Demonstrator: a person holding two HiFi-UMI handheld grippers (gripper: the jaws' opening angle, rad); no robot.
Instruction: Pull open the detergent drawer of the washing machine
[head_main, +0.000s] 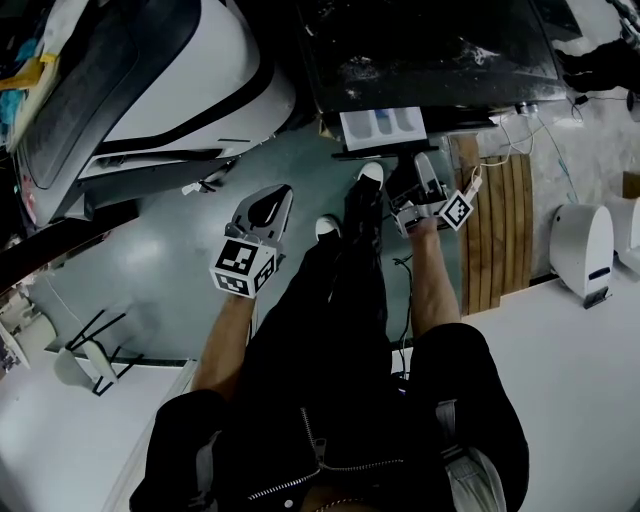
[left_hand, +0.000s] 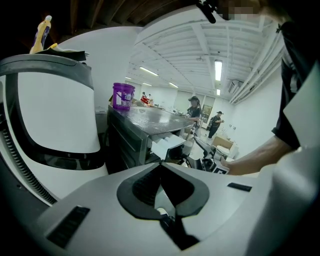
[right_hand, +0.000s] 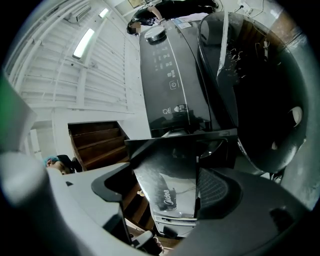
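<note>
A black washing machine stands at the top of the head view. Its detergent drawer sticks out, white compartments showing. My right gripper is at the drawer's dark front panel. In the right gripper view that glossy panel sits between the two fingers of the right gripper, which is shut on it, below the control strip. The left gripper view shows the drawer pulled out from the side. My left gripper hangs over the floor, left of the machine, pads together at the tips, holding nothing.
A large white appliance fills the left side. A purple tub stands on the black machine's top. Wooden slats and a white device lie right. My shoes are below the drawer. Two people stand far off.
</note>
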